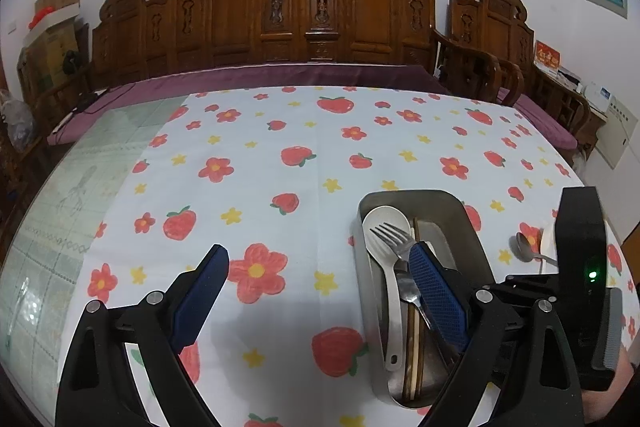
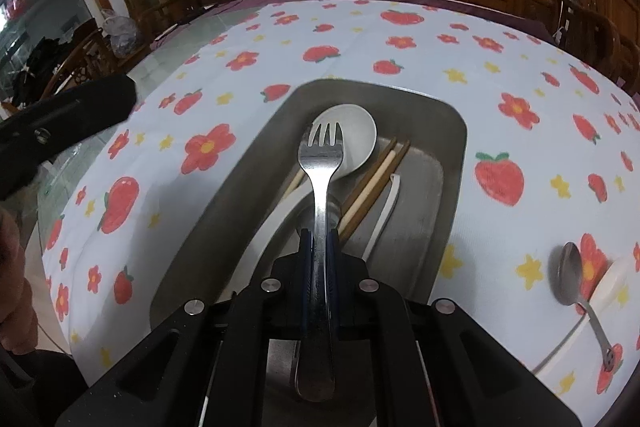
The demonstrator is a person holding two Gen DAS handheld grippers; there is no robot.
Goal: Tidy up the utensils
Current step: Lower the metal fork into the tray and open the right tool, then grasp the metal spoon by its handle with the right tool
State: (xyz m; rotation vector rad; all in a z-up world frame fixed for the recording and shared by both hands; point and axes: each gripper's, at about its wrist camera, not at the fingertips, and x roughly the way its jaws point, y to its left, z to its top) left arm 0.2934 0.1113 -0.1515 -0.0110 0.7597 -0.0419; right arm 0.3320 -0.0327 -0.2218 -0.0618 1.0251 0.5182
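A metal tray (image 2: 452, 163) stands on the flowered tablecloth and holds a white spoon (image 2: 356, 131) and brown chopsticks (image 2: 376, 183). My right gripper (image 2: 320, 239) is shut on a metal fork (image 2: 322, 155) and holds it over the tray, tines pointing away. In the left wrist view the tray (image 1: 476, 247), the white spoon (image 1: 386, 227) and the fork (image 1: 390, 233) lie at the right. My left gripper (image 1: 318, 259) is open and empty, its right finger (image 1: 436, 291) over the tray. A metal spoon (image 2: 572, 279) lies on the cloth right of the tray, next to a white utensil (image 2: 612, 279).
The flowered tablecloth (image 1: 280, 147) covers most of the table; bare glass top (image 1: 80, 187) shows at the left. Carved wooden benches (image 1: 304, 15) stand behind the table's far edge. The right gripper's black body (image 1: 580, 267) is at the right of the left wrist view.
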